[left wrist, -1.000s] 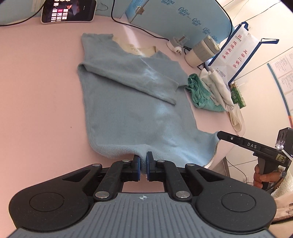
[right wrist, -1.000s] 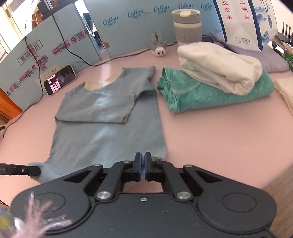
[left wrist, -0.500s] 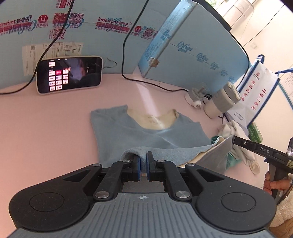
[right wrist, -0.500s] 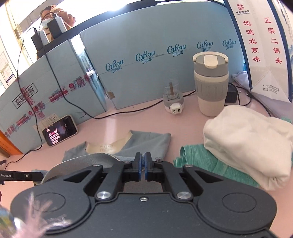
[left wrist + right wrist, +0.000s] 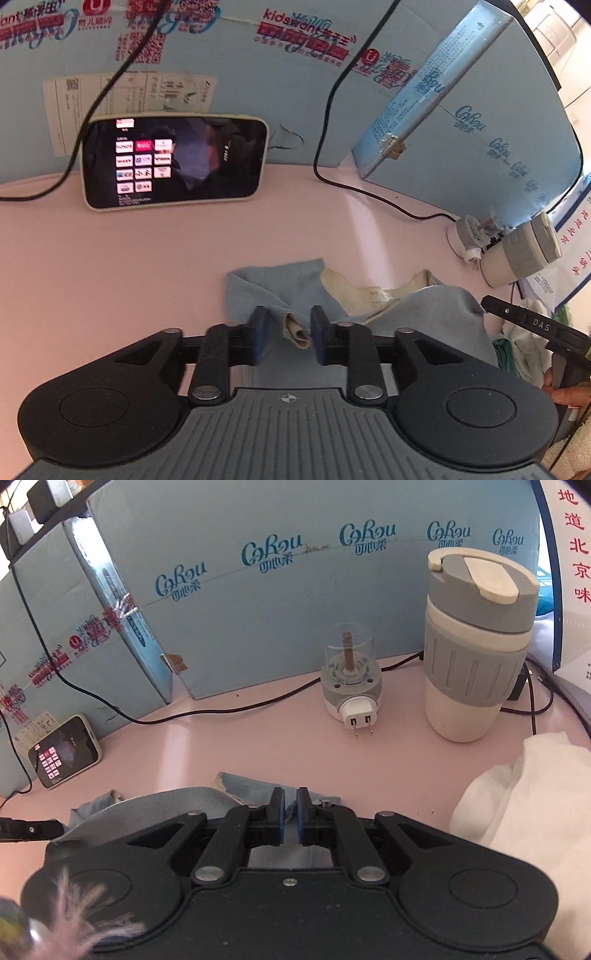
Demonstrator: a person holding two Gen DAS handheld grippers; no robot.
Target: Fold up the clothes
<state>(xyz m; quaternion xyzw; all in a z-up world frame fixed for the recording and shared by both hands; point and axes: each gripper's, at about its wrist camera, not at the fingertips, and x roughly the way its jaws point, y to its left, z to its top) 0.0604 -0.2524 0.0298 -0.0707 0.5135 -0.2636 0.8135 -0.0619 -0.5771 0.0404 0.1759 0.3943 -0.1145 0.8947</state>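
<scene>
the fold up toward the collar looked nearly done: i had the hem of the blue top (image 5: 424,306) laid over its upper part near the far side of the pink surface (image 5: 147,258). my left gripper (image 5: 286,334) had its jaws opening, the hem corner loose between them. my right gripper (image 5: 290,814) had its jaws just starting to part, a bit of blue cloth between them. smoothing and perhaps another fold seemed left. the top looked soft, fuzzy, cream-lined at the neck.

Bare pink tabletop (image 5: 258,738) ahead; tumbler (image 5: 476,646), plug adapter (image 5: 351,686) behind.
</scene>
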